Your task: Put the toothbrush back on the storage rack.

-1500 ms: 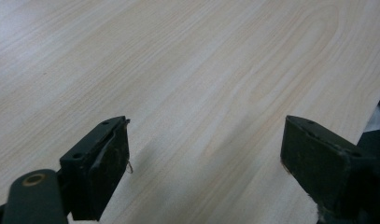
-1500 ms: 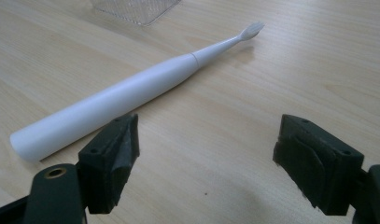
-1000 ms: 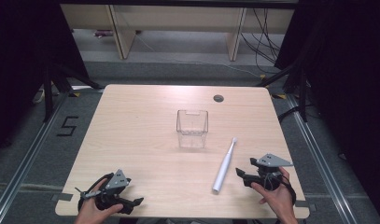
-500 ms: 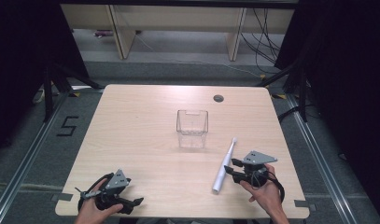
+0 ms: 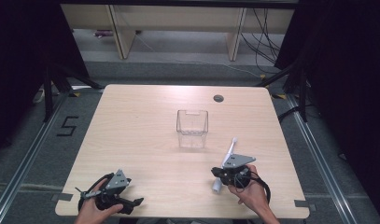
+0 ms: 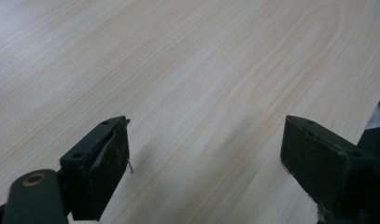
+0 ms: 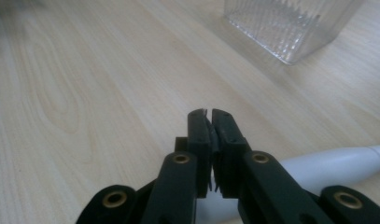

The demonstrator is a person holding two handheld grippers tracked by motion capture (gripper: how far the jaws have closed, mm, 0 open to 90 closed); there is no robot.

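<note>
One clear square plastic box (image 5: 192, 128) stands near the middle of the pale wooden desk (image 5: 141, 116), and it looks empty inside. Nearer the person, a long white plastic toothbrush (image 5: 228, 154) lies flat on the desk, its thin end pointing toward the box. The right gripper (image 5: 216, 172) sits right over the thick end of the toothbrush, with its jaws pressed together on nothing, the white handle (image 7: 327, 165) lying just under and beside them. The left gripper (image 5: 134, 203) rests well apart at the near left corner, jaws spread wide over bare wood.
</note>
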